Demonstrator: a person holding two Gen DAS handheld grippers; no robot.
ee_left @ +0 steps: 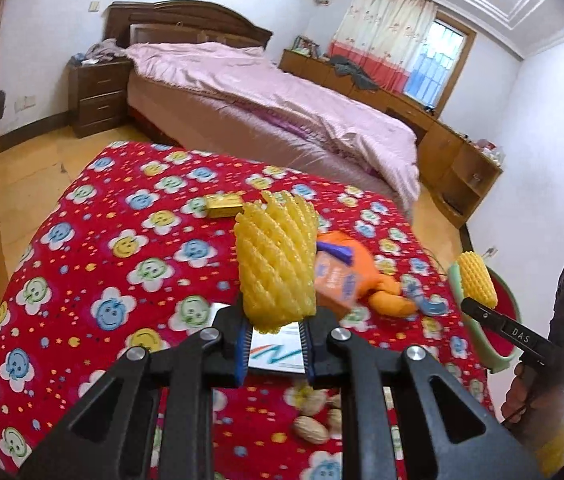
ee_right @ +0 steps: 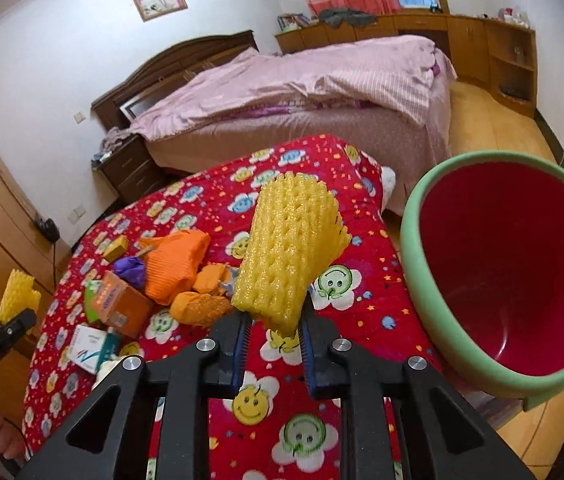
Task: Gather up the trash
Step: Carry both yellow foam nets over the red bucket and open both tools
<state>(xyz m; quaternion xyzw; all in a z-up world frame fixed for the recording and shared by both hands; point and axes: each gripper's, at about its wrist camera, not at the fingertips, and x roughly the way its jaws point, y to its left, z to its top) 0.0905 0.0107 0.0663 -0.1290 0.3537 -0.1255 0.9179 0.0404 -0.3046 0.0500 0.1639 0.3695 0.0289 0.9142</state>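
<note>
Left hand-held gripper (ee_left: 274, 346) clamps a yellow foam fruit net (ee_left: 275, 258) above the red smiley-print surface (ee_left: 81, 280); right hand-held gripper (ee_right: 273, 350) clamps a second yellow foam net (ee_right: 286, 252) just left of the red bin (ee_right: 514, 272) with the green rim. Orange wrappers (ee_right: 177, 268), an orange carton (ee_right: 121, 304), a white box (ee_right: 87, 346) and peanuts (ee_left: 310, 430) lie on the surface left of the bin.

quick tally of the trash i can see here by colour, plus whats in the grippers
Yellow foam fruit nets: 2, one in the left gripper at, one in the right gripper at
Orange pieces (bag, box, wads): 4, around
Purple wad: 1
Gold box: 1
White box: 1
Total: 9
Peanuts: too blurred to count.
</note>
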